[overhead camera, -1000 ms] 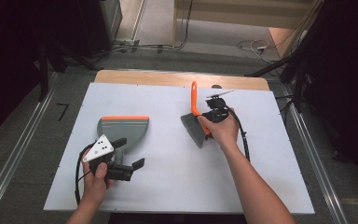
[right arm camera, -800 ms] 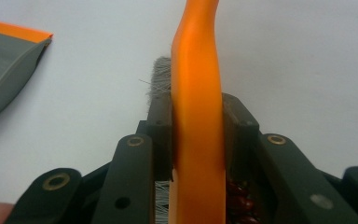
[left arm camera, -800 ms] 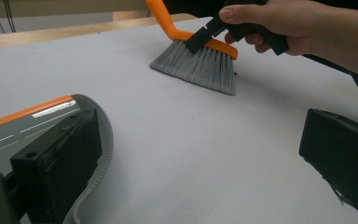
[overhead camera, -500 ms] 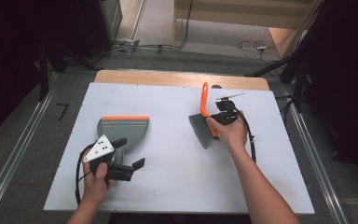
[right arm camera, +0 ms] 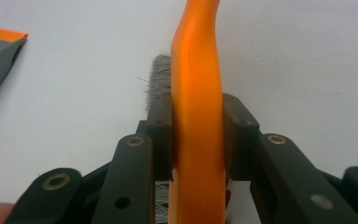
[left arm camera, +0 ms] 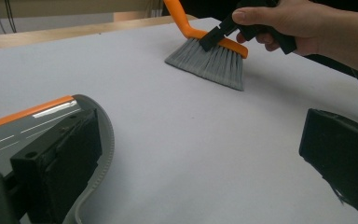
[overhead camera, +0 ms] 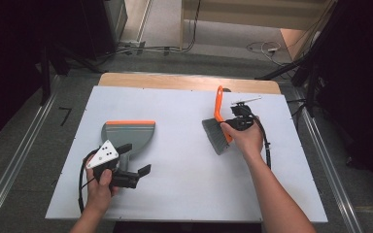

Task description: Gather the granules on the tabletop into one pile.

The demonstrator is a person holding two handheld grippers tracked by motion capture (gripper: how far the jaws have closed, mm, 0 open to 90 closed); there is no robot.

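A hand brush with an orange handle (overhead camera: 218, 102) and grey bristles (overhead camera: 215, 137) stands bristles-down on the white table, right of centre. My right gripper (overhead camera: 237, 124) is shut on its handle; in the right gripper view the black pads (right arm camera: 161, 135) clamp the orange handle (right arm camera: 198, 107) from both sides. A grey dustpan (overhead camera: 127, 133) with an orange lip lies left of centre. My left gripper (overhead camera: 135, 161) is open at the dustpan's near end. One jaw hangs over the dustpan's rim (left arm camera: 100, 135), with only bare table between the jaws. The brush (left arm camera: 209, 63) shows farther off.
The white tabletop (overhead camera: 184, 174) has free room between dustpan and brush and along the near edge. A wooden strip (overhead camera: 175, 81) runs along the far edge. Cables (overhead camera: 264, 145) trail from the right gripper, and metal rails flank the table on the floor.
My right gripper has carried the brush to the right, away from the dustpan. The left gripper and the dustpan have stayed where they were.
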